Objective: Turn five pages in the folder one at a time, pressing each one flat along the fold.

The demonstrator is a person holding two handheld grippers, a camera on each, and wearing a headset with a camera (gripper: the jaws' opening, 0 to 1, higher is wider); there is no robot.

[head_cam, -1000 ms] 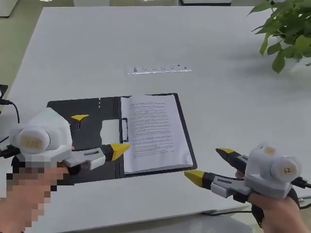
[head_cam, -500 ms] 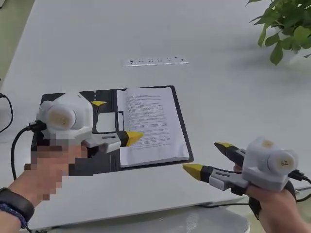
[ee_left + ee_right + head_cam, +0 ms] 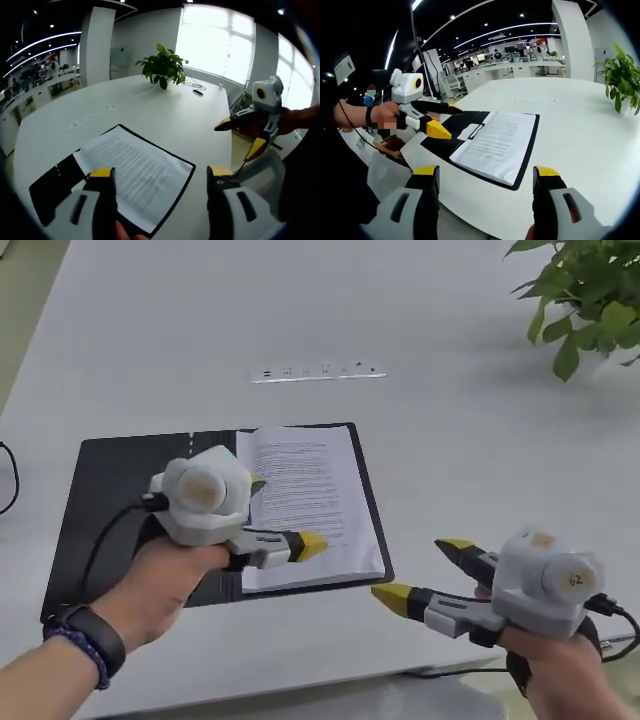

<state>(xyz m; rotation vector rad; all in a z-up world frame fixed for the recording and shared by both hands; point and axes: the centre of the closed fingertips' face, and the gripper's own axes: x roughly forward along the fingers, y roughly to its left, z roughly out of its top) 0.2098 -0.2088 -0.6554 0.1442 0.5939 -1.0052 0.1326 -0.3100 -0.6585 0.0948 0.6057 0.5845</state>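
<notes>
A black folder lies open on the white table, with a stack of printed pages clipped on its right half. My left gripper hovers open over the pages' lower left part, near the fold, holding nothing. My right gripper is open and empty, off the folder's lower right corner above bare table. In the left gripper view the pages lie under the wide jaws, and the right gripper shows beyond. The right gripper view shows the pages, the metal clip and the left gripper.
A white power strip lies behind the folder. A potted plant stands at the far right. A black cable runs off the table's left edge, and another trails from the right gripper near the front edge.
My left gripper has moved right and forward, from beside the folder's left cover to above the pages near the fold. The right gripper has hardly moved.
</notes>
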